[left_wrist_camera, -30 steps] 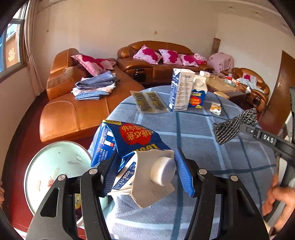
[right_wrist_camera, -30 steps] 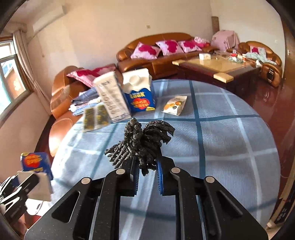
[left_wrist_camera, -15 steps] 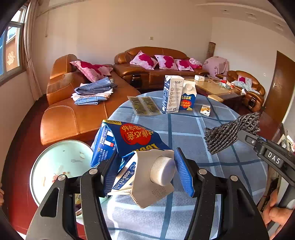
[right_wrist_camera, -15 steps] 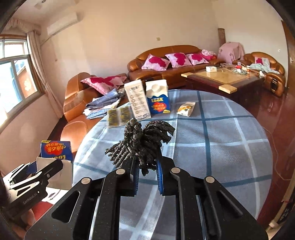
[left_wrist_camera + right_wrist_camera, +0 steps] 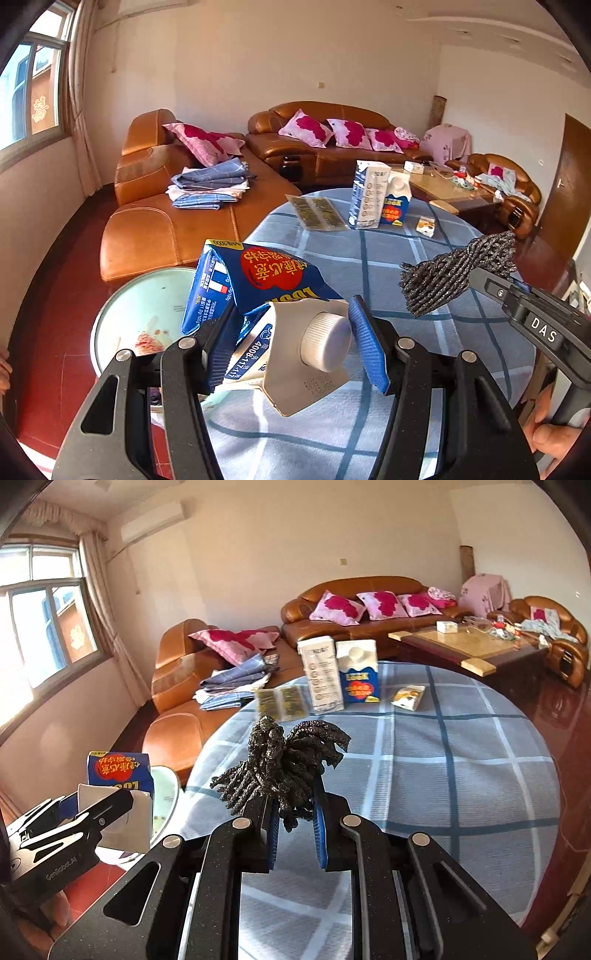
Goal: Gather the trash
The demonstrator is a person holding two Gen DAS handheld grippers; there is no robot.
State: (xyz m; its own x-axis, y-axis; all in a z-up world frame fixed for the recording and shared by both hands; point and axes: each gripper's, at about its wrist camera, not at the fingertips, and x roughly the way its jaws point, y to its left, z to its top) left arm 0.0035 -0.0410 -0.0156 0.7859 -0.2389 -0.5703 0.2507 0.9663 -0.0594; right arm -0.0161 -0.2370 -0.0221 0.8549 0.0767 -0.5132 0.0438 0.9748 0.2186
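My left gripper (image 5: pixel 295 343) is shut on a crushed blue and white milk carton (image 5: pixel 258 288) with a white screw cap, held above the near left edge of the round table (image 5: pixel 369 258). The same carton (image 5: pixel 118 779) shows at the lower left in the right wrist view. A crumpled dark glittery wrapper (image 5: pixel 284 768) is pinched in my right gripper (image 5: pixel 295 830), which is shut on it over the checked tablecloth. The left wrist view has that wrapper (image 5: pixel 454 273) at the right, with a hand (image 5: pixel 554 435) below it.
At the table's far side stand a white carton (image 5: pixel 365 195) and a blue carton (image 5: pixel 397 203), with flat dark packets (image 5: pixel 317 213) and a small snack pack (image 5: pixel 425 226). A round pale stool top (image 5: pixel 140 317) sits low left. Leather sofas and a coffee table (image 5: pixel 461 642) lie beyond.
Both grippers have drawn back and risen a little from the table with their loads still held; more of the room and table now shows in both views.
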